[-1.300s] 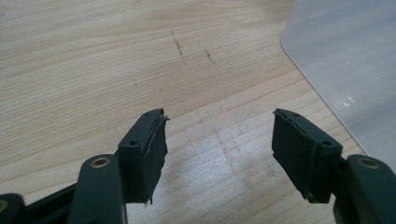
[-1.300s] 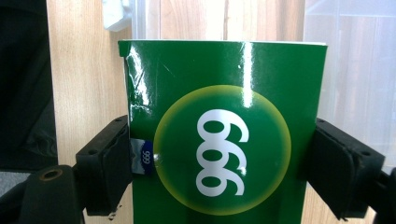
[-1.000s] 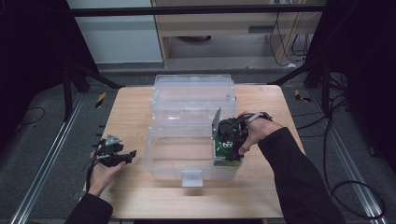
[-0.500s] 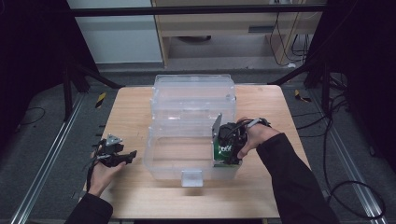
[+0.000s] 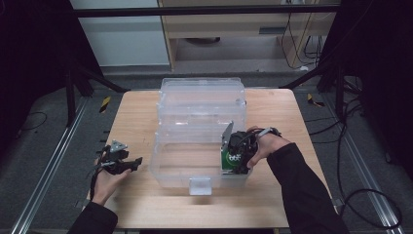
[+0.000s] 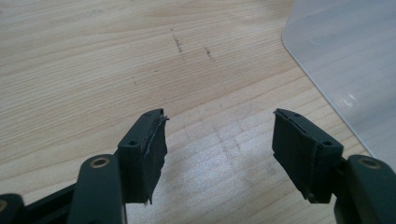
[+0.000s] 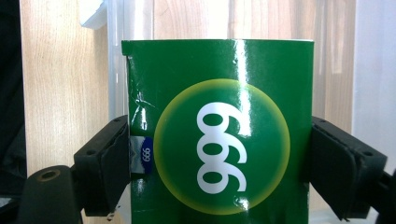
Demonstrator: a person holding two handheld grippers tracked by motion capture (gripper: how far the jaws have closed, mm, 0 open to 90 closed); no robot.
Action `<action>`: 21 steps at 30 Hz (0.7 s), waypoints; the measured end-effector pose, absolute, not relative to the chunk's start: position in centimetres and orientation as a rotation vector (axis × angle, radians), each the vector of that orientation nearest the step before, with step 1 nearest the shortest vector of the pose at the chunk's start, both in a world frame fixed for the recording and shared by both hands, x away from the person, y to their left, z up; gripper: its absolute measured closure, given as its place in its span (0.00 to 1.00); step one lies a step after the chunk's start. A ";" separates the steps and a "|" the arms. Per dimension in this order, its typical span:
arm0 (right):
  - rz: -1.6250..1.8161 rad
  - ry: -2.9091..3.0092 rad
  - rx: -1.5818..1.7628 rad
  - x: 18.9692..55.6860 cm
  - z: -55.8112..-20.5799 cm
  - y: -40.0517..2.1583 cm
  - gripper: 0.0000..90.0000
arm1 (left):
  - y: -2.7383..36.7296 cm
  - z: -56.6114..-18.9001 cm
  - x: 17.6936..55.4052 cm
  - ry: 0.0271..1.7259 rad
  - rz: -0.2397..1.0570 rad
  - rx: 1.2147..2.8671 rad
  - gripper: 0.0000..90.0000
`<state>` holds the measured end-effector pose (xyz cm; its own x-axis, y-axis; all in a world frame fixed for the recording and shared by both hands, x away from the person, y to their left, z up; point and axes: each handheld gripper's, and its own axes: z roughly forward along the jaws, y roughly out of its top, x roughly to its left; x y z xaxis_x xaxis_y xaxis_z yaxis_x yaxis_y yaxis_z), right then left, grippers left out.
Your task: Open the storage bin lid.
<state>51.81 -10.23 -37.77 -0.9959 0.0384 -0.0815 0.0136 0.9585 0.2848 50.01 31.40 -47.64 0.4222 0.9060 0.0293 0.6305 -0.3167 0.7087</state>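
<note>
A green box [image 7: 219, 135] with a yellow-rimmed circle and white "999" sits between the jaws of my right gripper [image 7: 219, 163], which is shut on its two sides. From above, the green box [image 5: 231, 159] hangs at the near right corner of a clear plastic bin [image 5: 185, 161], with the right gripper [image 5: 237, 152] over it. Out on the wooden table [image 5: 131, 112], left of the bin, rests my left gripper [image 5: 130, 164]. Its jaws stand open over bare wood with nothing between them, and its fingers [image 6: 149, 149] are apart from the bin's corner [image 6: 345, 60].
Behind the front bin stand two more clear bins [image 5: 202, 100], stepped toward the table's far edge. A white latch [image 5: 200, 185] sticks out from the front bin's near wall. Metal rails [image 5: 44, 161] and cables [image 5: 360, 195] run along the floor on both sides.
The right gripper with the green box has shifted slightly down and toward me at the bin's near right corner. The left gripper has stayed still.
</note>
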 end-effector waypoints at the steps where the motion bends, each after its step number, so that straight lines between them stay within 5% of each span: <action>1: 0.440 3.022 0.052 51.8 -37.9 -10.3 0.18 | 31.4 -47.6 50.0 1.291 0.574 2.061 0.38; 21: 0.503 3.000 0.096 51.6 -38.4 -10.9 0.17 | 31.4 -47.7 50.0 1.294 0.570 2.067 0.38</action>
